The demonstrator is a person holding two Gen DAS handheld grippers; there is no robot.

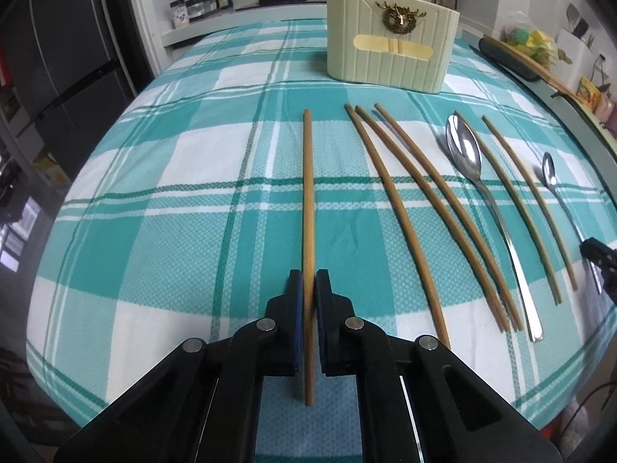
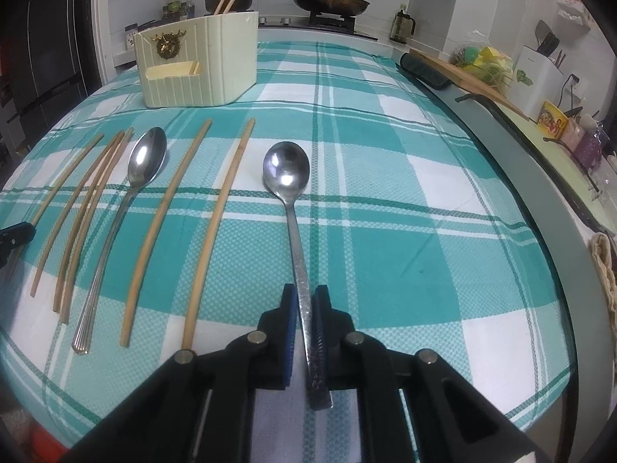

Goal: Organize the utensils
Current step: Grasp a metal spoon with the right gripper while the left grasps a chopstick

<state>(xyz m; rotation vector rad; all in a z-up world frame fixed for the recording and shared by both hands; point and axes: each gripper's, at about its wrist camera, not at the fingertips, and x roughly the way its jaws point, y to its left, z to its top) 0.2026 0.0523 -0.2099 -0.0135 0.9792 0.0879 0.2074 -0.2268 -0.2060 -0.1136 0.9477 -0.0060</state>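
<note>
We are looking over a teal-and-white checked tablecloth [image 1: 154, 193] that is filling most of both views, with the cream utensil holder [image 1: 389, 38] standing at the upper centre of the left view — two chopsticks already poking from its top. Our left gripper [image 1: 310, 285], at the bottom centre, is pinching one chopstick [image 1: 307, 193] near its lower end, jaws closed tight on it. Our right gripper [image 2: 306, 301] is clamping the handle of a steel spoon [image 2: 287, 169] — its bowl is lying mid-frame. Five loose chopsticks [image 1: 408, 212] and a second spoon [image 1: 464, 154] are lying between them.
</note>
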